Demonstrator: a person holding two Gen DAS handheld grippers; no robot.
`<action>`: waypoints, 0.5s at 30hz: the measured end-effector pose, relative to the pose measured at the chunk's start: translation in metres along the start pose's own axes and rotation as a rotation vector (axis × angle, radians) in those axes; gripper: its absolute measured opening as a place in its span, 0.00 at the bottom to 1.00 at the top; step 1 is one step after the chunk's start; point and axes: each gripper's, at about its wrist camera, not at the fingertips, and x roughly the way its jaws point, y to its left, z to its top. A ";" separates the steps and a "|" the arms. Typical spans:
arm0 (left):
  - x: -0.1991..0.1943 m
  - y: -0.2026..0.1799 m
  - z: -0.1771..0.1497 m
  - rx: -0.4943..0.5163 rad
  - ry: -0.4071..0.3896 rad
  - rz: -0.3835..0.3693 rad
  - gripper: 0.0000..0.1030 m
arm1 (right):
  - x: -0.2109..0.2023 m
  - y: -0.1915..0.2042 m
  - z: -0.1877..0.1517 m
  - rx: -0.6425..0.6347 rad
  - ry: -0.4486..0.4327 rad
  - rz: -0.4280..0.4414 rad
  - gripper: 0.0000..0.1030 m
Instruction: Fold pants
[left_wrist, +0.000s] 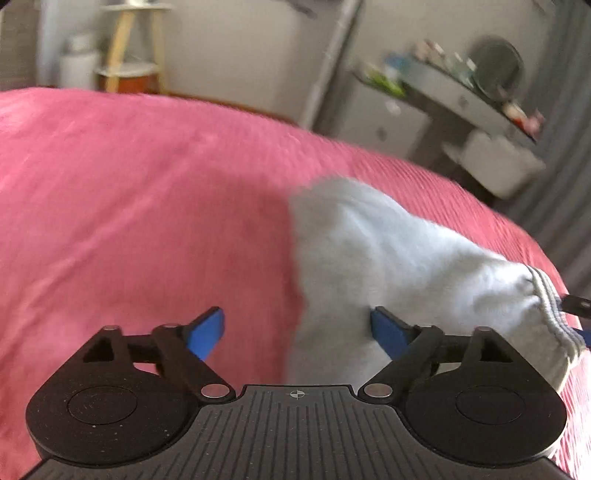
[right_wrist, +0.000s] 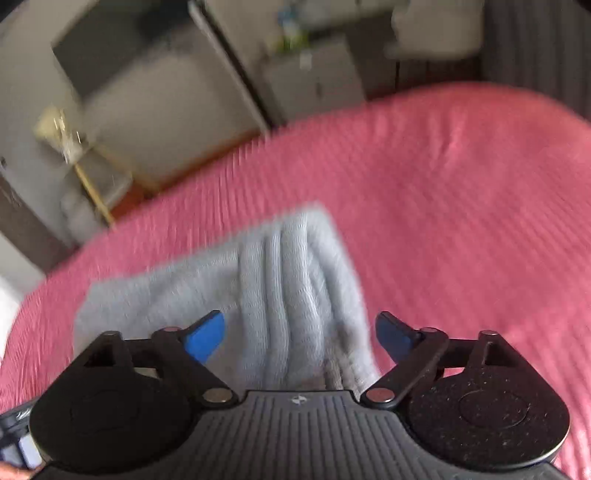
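Light grey pants (left_wrist: 388, 266) lie bunched on a pink bedspread (left_wrist: 140, 206), their ribbed waistband at the right. My left gripper (left_wrist: 297, 332) stands open just above the cloth's left edge, nothing pressed between its blue pads (left_wrist: 207, 334). In the right wrist view the same pants (right_wrist: 288, 280) lie in folds on the bedspread (right_wrist: 461, 206), stacked ribbed layers running straight ahead. My right gripper (right_wrist: 299, 336) is open over them, its blue pads (right_wrist: 205, 338) wide apart and clear of the fabric. At the far right of the left wrist view part of the other gripper (left_wrist: 578, 306) shows beside the waistband.
Beyond the bed stand a wooden stool (left_wrist: 129, 55), a white cylinder (left_wrist: 79, 62) and a grey shelf with clutter (left_wrist: 461, 85). A dark curtain (left_wrist: 565, 155) hangs at the right. A pale cabinet (right_wrist: 314, 77) and the floor lie past the bed's edge.
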 end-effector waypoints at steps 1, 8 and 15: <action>-0.011 0.003 -0.005 -0.023 -0.023 0.009 0.90 | -0.014 0.000 -0.004 -0.012 -0.057 -0.032 0.94; -0.045 0.005 -0.028 -0.141 0.035 -0.116 0.90 | -0.045 0.041 -0.035 -0.015 -0.144 0.152 0.94; -0.058 0.023 -0.042 -0.233 0.051 -0.133 0.90 | -0.071 0.058 -0.052 -0.002 -0.277 0.283 0.91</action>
